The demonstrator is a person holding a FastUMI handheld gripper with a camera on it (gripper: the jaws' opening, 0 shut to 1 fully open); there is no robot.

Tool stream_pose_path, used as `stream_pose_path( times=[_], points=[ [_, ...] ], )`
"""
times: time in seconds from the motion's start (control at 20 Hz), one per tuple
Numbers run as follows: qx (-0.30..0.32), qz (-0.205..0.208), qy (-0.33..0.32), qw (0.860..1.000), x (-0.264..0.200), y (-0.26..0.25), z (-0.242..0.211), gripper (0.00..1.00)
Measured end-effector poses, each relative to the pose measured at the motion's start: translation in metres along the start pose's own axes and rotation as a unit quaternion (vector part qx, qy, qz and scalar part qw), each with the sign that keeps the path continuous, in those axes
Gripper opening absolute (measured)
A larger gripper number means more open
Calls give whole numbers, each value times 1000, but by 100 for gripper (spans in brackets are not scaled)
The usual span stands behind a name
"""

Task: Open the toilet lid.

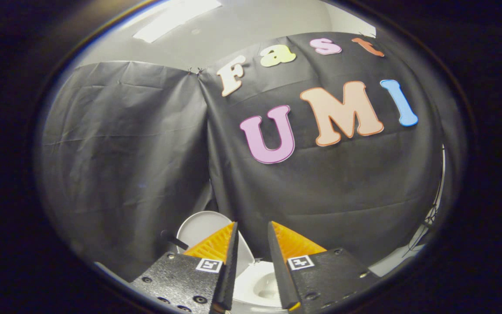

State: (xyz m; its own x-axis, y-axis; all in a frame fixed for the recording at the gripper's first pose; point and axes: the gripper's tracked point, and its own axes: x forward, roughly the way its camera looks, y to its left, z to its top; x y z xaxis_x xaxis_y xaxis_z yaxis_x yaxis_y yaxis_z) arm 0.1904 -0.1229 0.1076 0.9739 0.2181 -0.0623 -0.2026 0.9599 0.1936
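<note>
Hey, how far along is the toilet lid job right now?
Looks essentially done: the toilet lid stands raised behind the left finger, and the open bowl shows between the fingers. In hand: nothing; the gripper is open, its fingers apart with a gap and pressing on nothing. Left: probably just backing away, if the lid stays up by itself.

Raised toilet lid (203, 226) behind bowl (259, 283), beyond parted claw (252, 231)

One toilet lid (203, 229) stands raised beyond the two fingers (216, 246), over one bowl (262, 283) between them
</note>
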Motion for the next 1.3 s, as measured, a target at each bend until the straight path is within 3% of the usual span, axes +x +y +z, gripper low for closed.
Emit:
stream_pose_path(
  times=[0.3,0.5,0.6,0.7,1.0,1.1,1.3],
  points=[
    [-27,0,-59,998,-47,-74,-2,62],
    [-144,-32,-103,984,-78,-133,-14,79],
    [-189,-17,-124,974,-95,-147,-21,88],
    [-173,-9,-100,980,-102,-169,-43,96],
    [-91,1,-55,994,-130,-215,-96,96],
    [-54,-12,-45,997,-137,-232,-111,96],
    [-45,-42,-13,998,-152,-253,-143,97]
  ],
)
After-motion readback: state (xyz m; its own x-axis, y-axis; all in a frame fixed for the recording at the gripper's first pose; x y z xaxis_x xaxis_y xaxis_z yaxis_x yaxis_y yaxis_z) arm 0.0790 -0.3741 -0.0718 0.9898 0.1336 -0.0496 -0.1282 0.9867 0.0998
